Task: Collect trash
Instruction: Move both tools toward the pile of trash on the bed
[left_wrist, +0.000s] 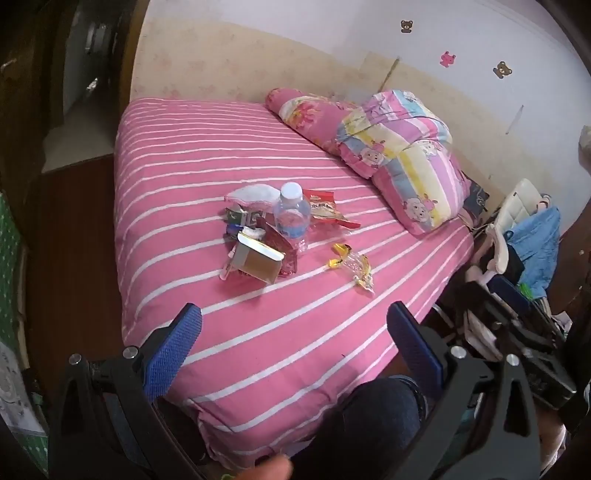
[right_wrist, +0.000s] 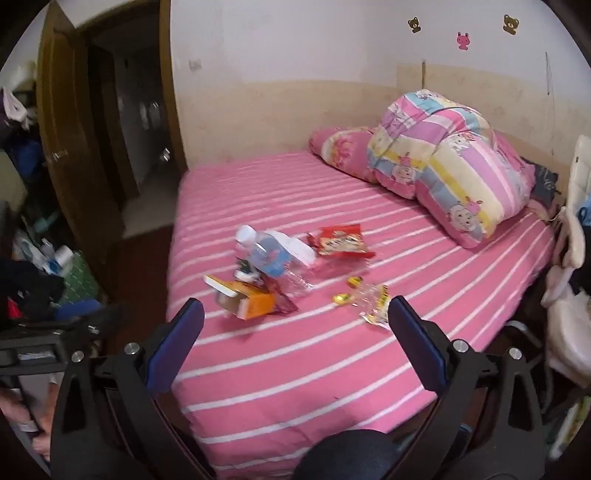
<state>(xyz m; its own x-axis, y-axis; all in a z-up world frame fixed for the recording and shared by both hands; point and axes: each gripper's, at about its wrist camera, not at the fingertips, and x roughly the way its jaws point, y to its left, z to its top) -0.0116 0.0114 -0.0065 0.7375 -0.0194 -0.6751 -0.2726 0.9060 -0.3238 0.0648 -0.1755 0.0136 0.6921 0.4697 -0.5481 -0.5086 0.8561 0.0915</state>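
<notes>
Nothing looks collected yet. The trash (left_wrist: 280, 236) lies mid-bed (left_wrist: 184, 155): bottle (left_wrist: 291, 218), box (left_wrist: 258, 260), wrappers (left_wrist: 354, 267) at its four o'clock. Left gripper (left_wrist: 295, 325) and right gripper (right_wrist: 295, 321) both gape empty, well short of the pile.

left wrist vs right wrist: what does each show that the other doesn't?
Left wrist only: a blue cloth heaped beside the bed and a knee in dark trousers below the open left hand-held gripper.
Right wrist only: the open wooden door and the box's orange face; right hand-held gripper open.
Both: striped bed, plastic bottle, red snack packet, yellow wrapper, folded quilt.
</notes>
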